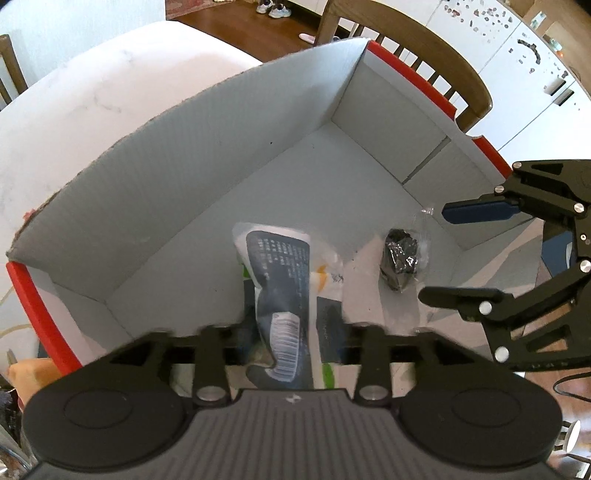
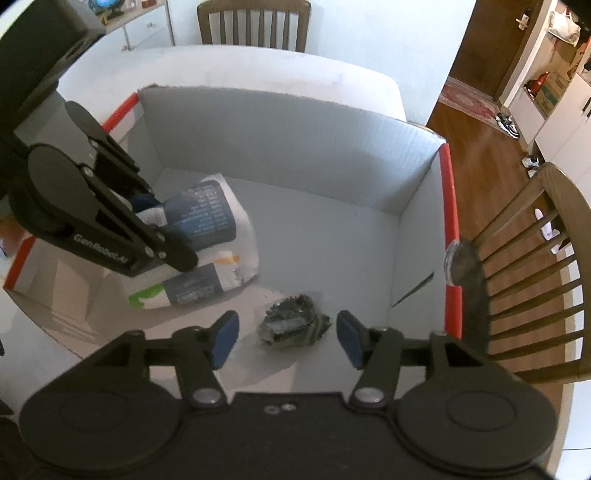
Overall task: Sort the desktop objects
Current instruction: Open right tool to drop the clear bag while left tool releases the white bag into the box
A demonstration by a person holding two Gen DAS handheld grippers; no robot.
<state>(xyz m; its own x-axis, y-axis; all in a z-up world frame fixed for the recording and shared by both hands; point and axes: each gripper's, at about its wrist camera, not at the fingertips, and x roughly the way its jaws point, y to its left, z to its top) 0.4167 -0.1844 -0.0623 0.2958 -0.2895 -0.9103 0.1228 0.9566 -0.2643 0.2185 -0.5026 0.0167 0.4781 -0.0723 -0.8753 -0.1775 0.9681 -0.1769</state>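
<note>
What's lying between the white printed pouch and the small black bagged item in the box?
Nothing: bare box floor separates white printed pouch from black bagged item, clearest in the right wrist view.

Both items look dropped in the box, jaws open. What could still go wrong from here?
1. The left hand-held gripper is open, but the white-and-dark printed plastic packet sits between its fingers; lifting out may snag it.
2. The right hand-held gripper straddles the small clear bag of dark parts; same risk.
3. Both grippers crowd inside the red-edged white cardboard box; they might collide.

wooden chair (image 2: 532, 273) right of table | second chair (image 2: 255, 22) behind | shoes (image 2: 508, 123) on floor
</note>
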